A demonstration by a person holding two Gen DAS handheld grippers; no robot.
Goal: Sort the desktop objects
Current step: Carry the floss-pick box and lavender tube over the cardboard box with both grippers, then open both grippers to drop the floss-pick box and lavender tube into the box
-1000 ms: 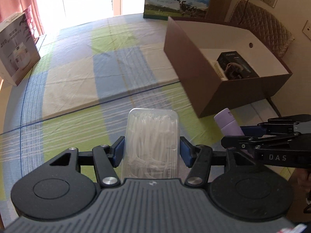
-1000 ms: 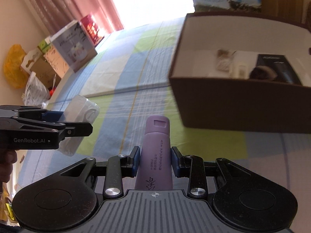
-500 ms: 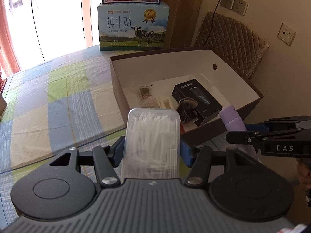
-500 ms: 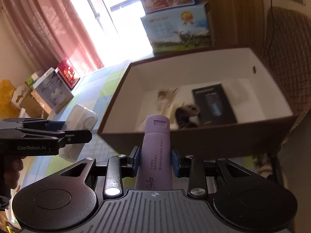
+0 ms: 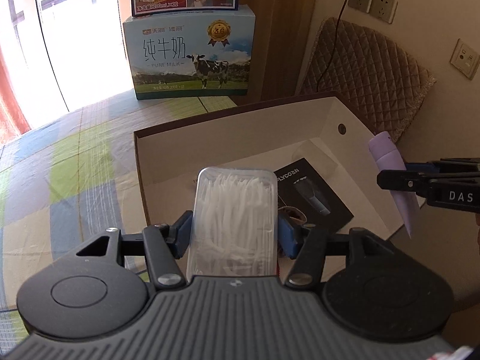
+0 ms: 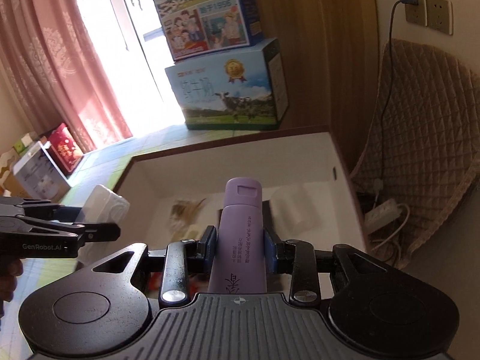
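**Over the brown box, both claws loaded**

Beneath my two claws sits the worktop (image 5: pixel 60 180), covered in a checked cloth of green, blue and cream. On it stands the brown box (image 5: pixel 144 186), open-topped with a white inside, which I take as my landmark. Behind the box stand two stacked milk cartons (image 5: pixel 192 60). Inside the box, toward its right wall, lies a black shaver carton (image 5: pixel 315 198).

My left claw (image 5: pixel 234 234) pinches a clear tub of floss picks (image 5: pixel 234 210), held above the box's near-left part. My right claw (image 6: pixel 240 249) pinches a purple tube (image 6: pixel 240 240), cap pointing forward, held above the box's near edge. From the left wrist view, that tube hangs over the box's right wall, cap uppermost and tilted.
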